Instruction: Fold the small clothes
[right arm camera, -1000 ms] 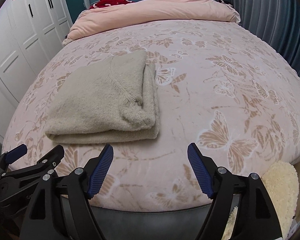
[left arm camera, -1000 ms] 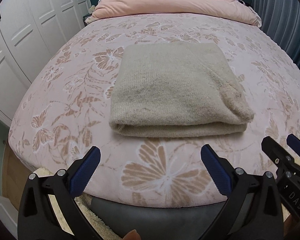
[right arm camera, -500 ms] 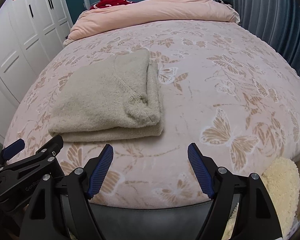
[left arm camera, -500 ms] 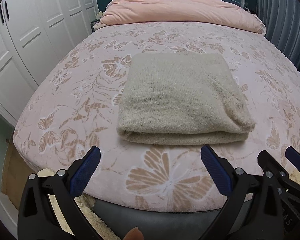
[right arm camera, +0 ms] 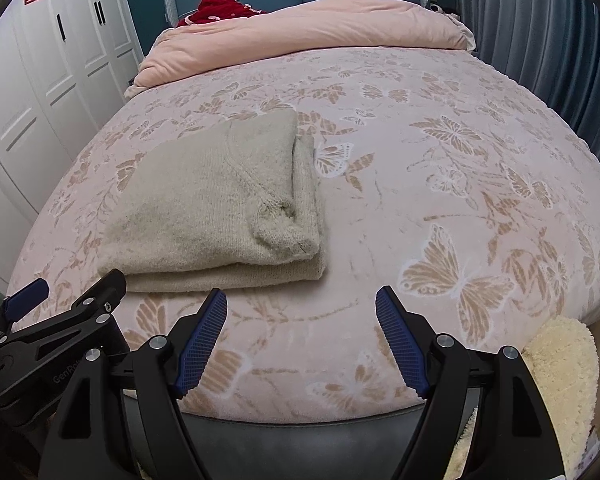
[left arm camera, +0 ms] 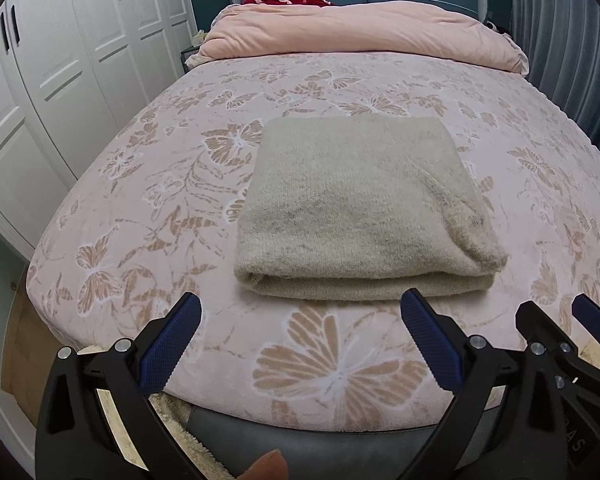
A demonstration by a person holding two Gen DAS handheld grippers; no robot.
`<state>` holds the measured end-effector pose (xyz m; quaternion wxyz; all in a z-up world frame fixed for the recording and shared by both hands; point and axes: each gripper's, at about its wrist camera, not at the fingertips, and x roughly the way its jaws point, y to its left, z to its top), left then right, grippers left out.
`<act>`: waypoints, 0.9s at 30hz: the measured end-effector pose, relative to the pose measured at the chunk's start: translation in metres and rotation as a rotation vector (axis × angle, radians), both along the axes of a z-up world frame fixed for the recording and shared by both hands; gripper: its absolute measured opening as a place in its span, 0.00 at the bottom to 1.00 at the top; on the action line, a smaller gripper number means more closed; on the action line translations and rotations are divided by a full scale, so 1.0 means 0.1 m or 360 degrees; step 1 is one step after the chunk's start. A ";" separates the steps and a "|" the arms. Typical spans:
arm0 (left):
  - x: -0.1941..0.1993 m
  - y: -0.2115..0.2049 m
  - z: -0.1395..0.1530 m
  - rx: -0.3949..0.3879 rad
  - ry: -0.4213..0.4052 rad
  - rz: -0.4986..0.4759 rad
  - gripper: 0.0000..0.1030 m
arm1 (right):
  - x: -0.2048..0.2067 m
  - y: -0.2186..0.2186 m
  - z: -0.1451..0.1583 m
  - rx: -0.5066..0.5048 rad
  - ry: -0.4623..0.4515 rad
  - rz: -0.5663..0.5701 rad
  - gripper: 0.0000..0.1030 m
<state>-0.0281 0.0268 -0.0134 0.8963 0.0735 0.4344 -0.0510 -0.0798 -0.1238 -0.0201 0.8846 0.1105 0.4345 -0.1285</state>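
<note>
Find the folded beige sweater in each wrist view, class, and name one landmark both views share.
Left wrist: sweater lies centre frame, just beyond the open hand-held gripper.
Right wrist: sweater lies left of centre.
Shared landmark: the rolled pink duvet at the far end of the bed.

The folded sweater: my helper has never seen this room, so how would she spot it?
Start at the bed with the pink butterfly-print cover. Near its foot lies the beige knit sweater, folded into a thick rectangle. It is the only plain beige piece; the pink duvet is at the headboard.
</note>
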 end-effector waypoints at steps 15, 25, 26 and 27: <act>0.02 0.05 -0.02 0.0019 -0.0018 0.0042 0.94 | 0.01 0.12 -0.01 -0.0026 0.0016 0.0006 0.73; 0.01 0.05 -0.10 0.0105 -0.0010 0.0044 0.94 | 0.03 0.17 -0.02 -0.0037 0.0012 0.0002 0.72; 0.01 0.06 -0.11 0.0099 -0.0001 0.0050 0.94 | 0.03 0.17 -0.02 -0.0032 0.0011 0.0001 0.72; 0.01 0.08 -0.12 0.0078 0.0015 0.0059 0.94 | 0.04 0.17 -0.02 -0.0031 0.0015 0.0008 0.72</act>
